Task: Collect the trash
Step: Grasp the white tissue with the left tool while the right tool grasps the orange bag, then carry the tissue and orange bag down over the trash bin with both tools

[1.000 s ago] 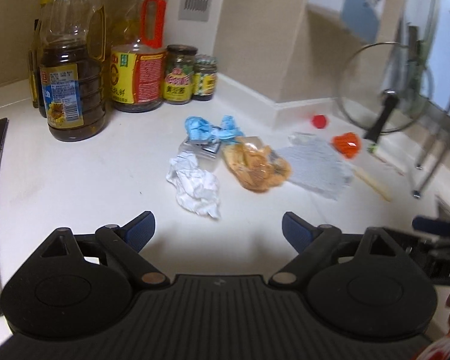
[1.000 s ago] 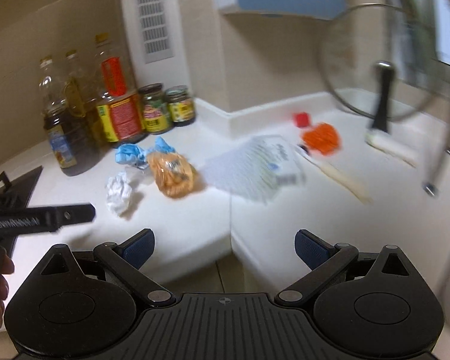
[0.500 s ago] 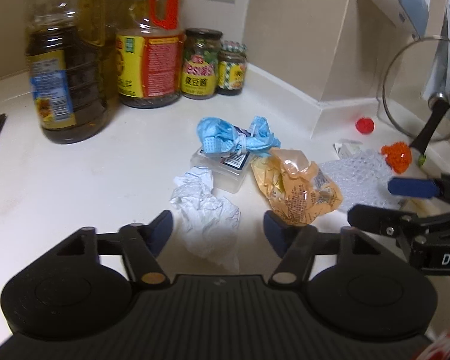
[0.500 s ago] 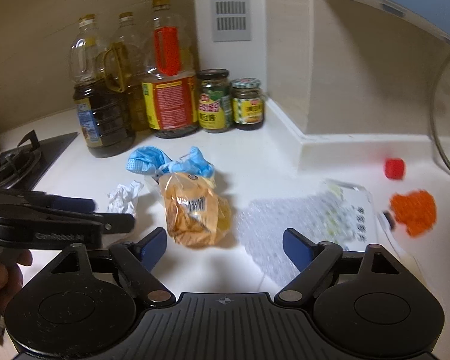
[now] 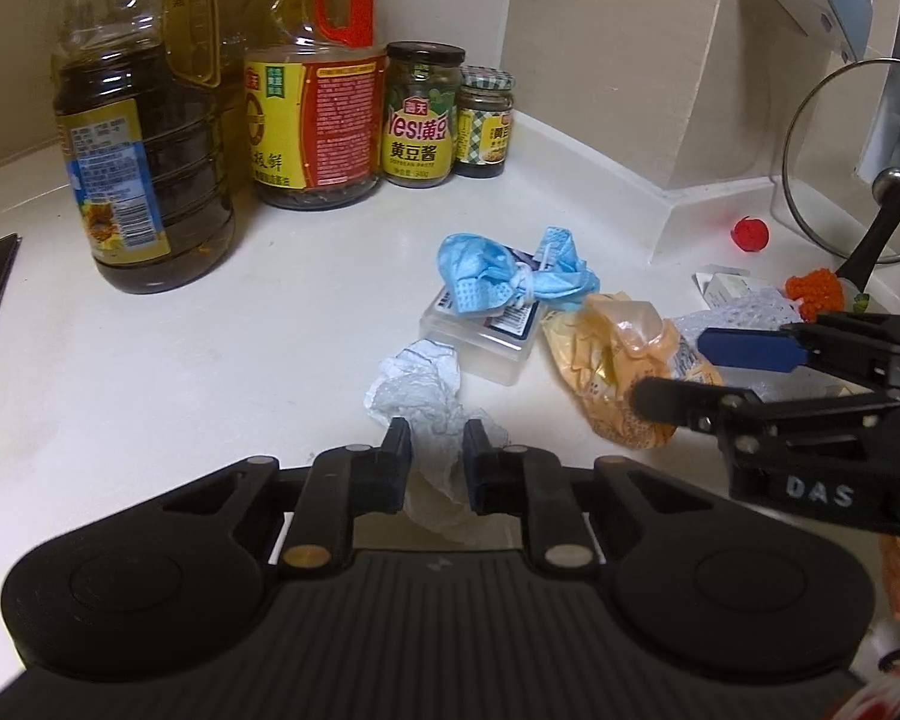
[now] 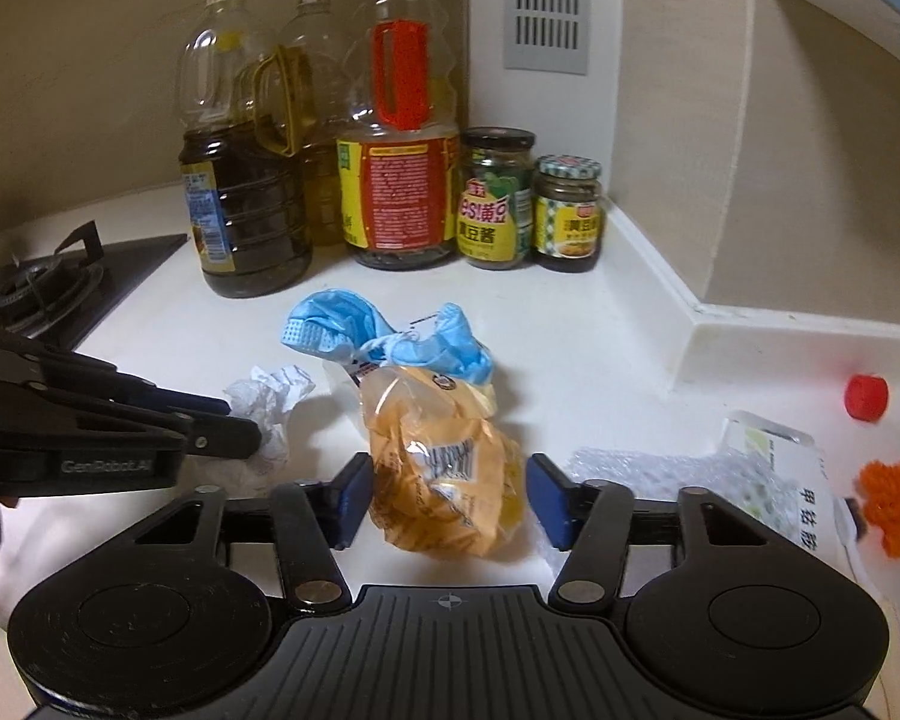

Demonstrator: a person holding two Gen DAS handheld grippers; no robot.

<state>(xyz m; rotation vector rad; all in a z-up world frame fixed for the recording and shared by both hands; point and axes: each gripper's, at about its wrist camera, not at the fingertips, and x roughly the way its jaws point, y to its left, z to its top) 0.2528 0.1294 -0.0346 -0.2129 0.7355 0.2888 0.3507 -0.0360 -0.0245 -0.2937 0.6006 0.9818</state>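
My left gripper (image 5: 438, 462) is shut on the near end of a crumpled white paper (image 5: 426, 396) on the white counter. The paper also shows in the right wrist view (image 6: 267, 402). My right gripper (image 6: 450, 501) is open, its jaws on either side of a crumpled orange plastic bag (image 6: 444, 468), also seen in the left wrist view (image 5: 618, 366). Behind them lie a blue face mask (image 5: 510, 276) on a clear plastic box (image 5: 480, 336), a sheet of bubble wrap (image 6: 678, 474) and a red bottle cap (image 6: 865, 397).
Oil bottles (image 5: 144, 138) and sauce jars (image 5: 423, 114) stand against the back wall. A gas hob (image 6: 42, 294) is at the left. A glass pot lid (image 5: 858, 162) leans at the right. An orange scrubber (image 6: 897, 504) and a white packet (image 6: 792, 480) lie at the right.
My left gripper moved forward and shut on the white paper. My right gripper came down and forward until its open jaws straddle the orange bag.
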